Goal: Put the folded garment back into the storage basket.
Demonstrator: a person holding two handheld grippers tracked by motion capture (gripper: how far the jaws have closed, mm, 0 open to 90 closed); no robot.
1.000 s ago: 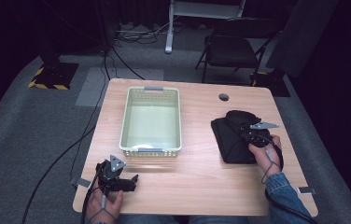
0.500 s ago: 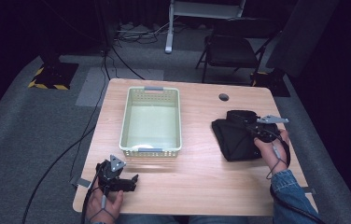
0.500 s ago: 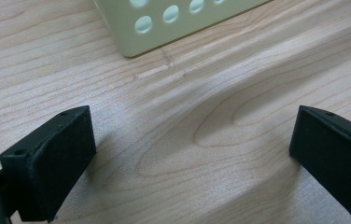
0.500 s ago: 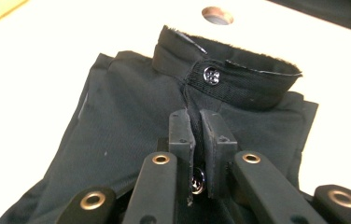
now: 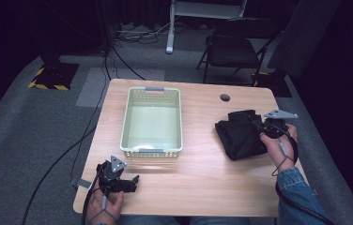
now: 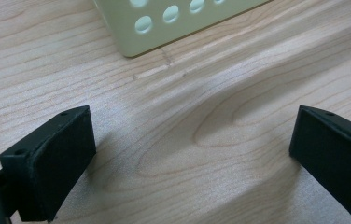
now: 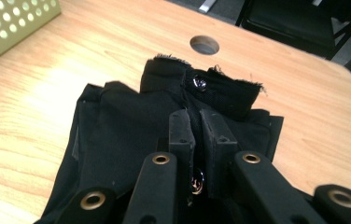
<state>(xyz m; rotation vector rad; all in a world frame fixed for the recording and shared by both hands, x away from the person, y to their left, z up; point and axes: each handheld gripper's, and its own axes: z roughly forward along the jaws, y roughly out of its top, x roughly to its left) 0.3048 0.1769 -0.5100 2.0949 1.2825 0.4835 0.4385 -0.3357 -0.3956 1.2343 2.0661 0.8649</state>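
Pale wood-grain counter (image 5: 198,187), rounded corners. Cream perforated plastic basket (image 5: 152,149), rectangular, left of centre. Black folded garment (image 7: 117,126), frayed edge, metal snap, at right side. Right claw (image 7: 197,126) clenched on its fabric. Left claw (image 6: 187,158) released over bare wood.

Black garment (image 5: 240,136) with silver snap (image 7: 198,83), right of the pale green perforated basket (image 5: 152,151); light wood-grain table (image 5: 198,183); black grippers; blue denim sleeve (image 5: 296,192).
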